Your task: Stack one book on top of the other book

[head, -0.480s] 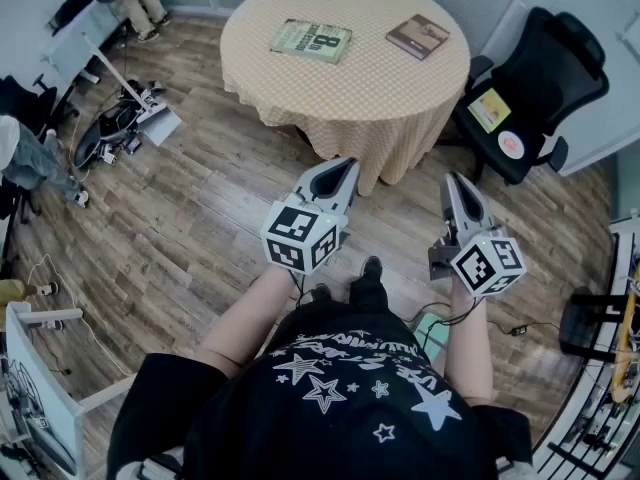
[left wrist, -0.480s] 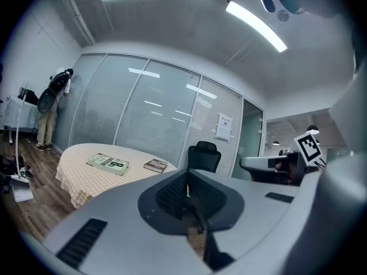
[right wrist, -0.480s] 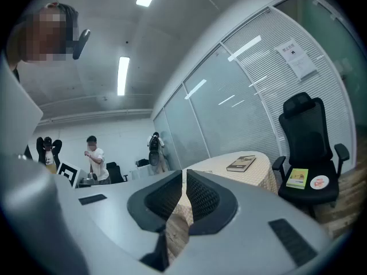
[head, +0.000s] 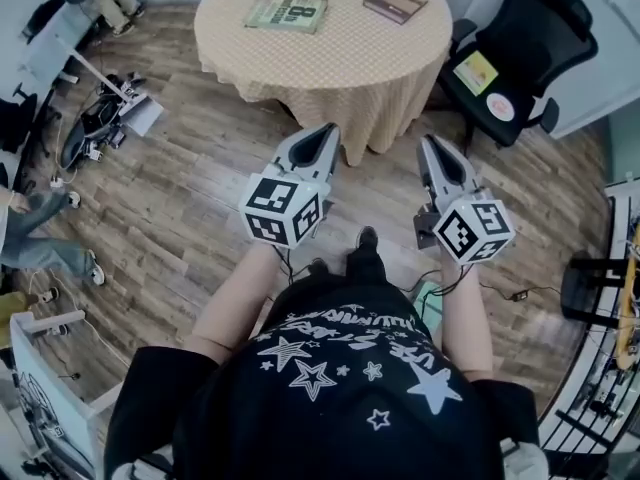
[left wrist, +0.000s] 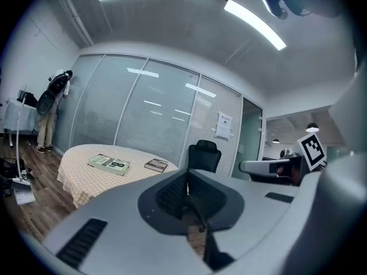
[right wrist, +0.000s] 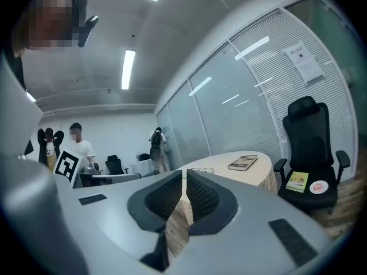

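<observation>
A green book [head: 286, 13] and a smaller brown book [head: 396, 1] lie apart on a round table under a yellow checked cloth [head: 330, 68], far ahead of me. My left gripper [head: 327, 130] and right gripper [head: 429, 142] hover side by side over the wooden floor, short of the table, both shut and empty. In the left gripper view the green book [left wrist: 108, 164] and the brown book [left wrist: 156, 165] show beyond the shut left gripper [left wrist: 187, 179]. In the right gripper view the brown book [right wrist: 243, 162] lies past the shut right gripper [right wrist: 184, 179].
A black office chair [head: 510, 58] stands right of the table, with a yellow item on its seat. Gear and cables [head: 100, 118] litter the floor at the left, where people stand. A white shelf [head: 40, 378] is at lower left and a rack [head: 610, 308] at the right.
The table and books have slid up and left in the head view. Both grippers sit a little higher in the picture, still shut and empty.
</observation>
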Demonstrator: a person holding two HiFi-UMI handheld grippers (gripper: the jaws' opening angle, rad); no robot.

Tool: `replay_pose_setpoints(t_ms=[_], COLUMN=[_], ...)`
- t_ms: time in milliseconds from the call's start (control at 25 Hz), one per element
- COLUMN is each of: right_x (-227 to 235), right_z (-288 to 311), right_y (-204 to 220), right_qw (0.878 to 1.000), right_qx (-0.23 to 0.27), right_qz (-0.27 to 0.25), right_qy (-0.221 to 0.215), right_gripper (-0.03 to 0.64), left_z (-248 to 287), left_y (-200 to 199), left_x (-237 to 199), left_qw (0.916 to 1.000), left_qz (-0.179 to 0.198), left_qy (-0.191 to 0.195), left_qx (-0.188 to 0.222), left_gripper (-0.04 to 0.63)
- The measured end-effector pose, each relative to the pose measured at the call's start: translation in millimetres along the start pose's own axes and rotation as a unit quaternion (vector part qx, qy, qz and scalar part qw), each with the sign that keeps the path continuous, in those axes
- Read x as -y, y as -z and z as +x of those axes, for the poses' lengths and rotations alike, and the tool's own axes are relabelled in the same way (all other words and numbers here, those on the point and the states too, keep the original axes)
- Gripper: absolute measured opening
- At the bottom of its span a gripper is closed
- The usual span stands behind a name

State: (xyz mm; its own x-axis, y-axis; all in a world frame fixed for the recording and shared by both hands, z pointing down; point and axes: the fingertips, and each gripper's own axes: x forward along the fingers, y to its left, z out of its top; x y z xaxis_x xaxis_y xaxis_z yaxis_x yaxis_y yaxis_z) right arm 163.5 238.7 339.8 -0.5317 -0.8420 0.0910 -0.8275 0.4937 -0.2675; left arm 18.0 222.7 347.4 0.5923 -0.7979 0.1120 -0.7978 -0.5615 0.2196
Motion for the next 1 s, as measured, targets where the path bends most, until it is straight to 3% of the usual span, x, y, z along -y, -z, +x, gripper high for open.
replay_pose_setpoints(t_ms=[600,1000], right_x=[-10.9,36.8], right_z=[3.5,9.6], right_y=[14.7,20.7], right_qw=[1.000,0.998], right_qx=[0.011,0.015], right_qz=[0.021,0.051], right_qy=[0.011,0.044], right_gripper=[0.042,0.043], left_z=[-15.2,16.2], left_y=[10.1,19.2], left_x=[-13.4,-29.4], left_qw=[0.9999,0.9995], left_qz=[0.001,-0.011], left_qy=[0.001,0.008], left_qx=[-0.017,-0.030], left_gripper=[0.012,0.012])
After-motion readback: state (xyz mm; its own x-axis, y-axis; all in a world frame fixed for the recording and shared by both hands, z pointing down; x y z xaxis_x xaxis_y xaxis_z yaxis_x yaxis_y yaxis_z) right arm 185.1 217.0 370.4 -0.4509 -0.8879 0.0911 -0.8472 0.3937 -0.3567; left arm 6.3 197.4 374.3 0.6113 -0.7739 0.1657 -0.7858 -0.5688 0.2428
